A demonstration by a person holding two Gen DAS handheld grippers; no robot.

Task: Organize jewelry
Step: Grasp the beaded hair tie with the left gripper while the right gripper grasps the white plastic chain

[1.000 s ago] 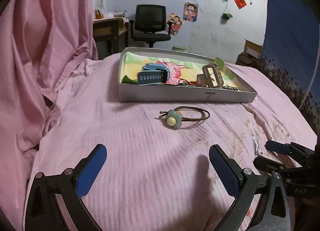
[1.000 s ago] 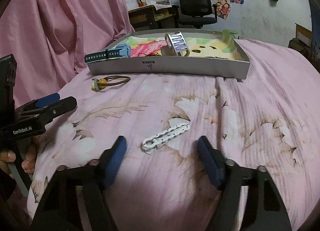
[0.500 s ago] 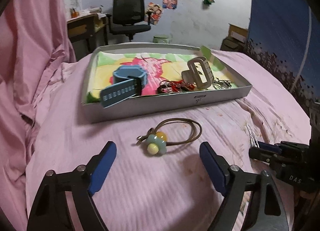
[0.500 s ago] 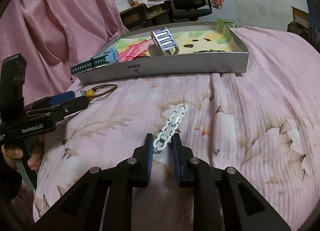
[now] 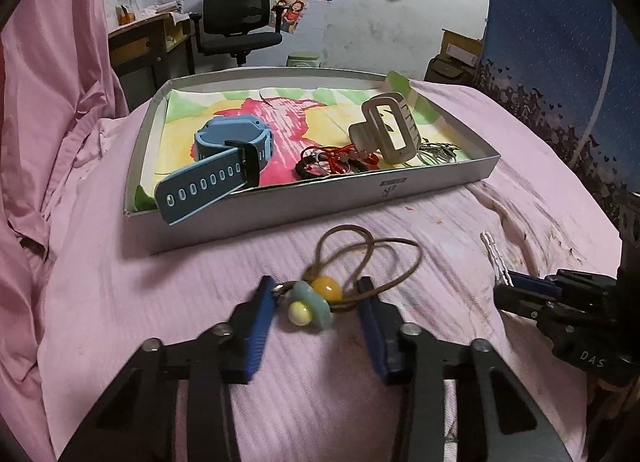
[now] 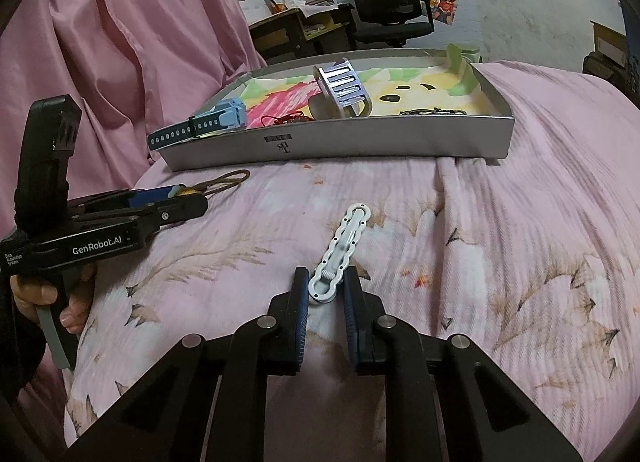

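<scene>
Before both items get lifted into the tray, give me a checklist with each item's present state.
1. Right hand-held gripper shut on white clip: ok, holding its near end.
2. Left hand-held gripper closed on hair tie: not ok, fingers flank its beads with gaps.
3. Hair tie loop free of tray: ok, lies short of the wall.
4. Free space in tray: ok, bare liner at the back.
5. Grippers apart: ok.

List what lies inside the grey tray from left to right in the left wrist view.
Blue strap watch → tangle of red and black cord bracelets → beige rectangular hair claw → silver metal chain piece.
</scene>
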